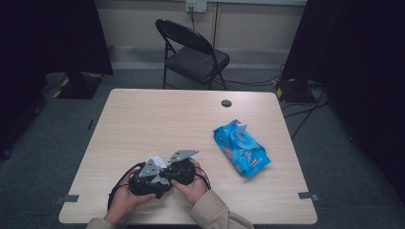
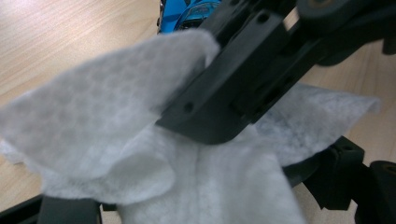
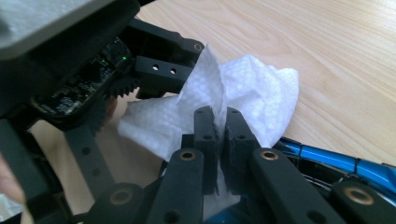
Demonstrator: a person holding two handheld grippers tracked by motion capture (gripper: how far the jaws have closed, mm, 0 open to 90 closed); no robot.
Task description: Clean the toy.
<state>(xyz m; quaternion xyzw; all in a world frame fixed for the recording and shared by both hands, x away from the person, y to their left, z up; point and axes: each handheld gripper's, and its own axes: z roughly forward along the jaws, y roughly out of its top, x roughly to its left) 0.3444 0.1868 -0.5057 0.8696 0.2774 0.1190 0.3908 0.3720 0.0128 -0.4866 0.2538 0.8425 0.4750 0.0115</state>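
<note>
Wipe (image 3: 243, 93) is sitting pinched in your right tool (image 3: 217, 116), draping across the wide-open left tool (image 2: 233, 93); pulling hard is risking tearing it, I'd judge

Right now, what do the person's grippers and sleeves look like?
Both grippers are black. The left gripper and right gripper each carry a grey three-cornered plate, and black cables loop away. The right's jaws are pinned bars with brass bushings. Beige sleeves.

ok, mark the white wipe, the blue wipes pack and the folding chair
white wipe (image 3: 261, 88), right gripper view, crumpled upper fold
blue wipes pack (image 1: 241, 148), high view, middle of wrapper
folding chair (image 1: 196, 62), high view, seat
</note>
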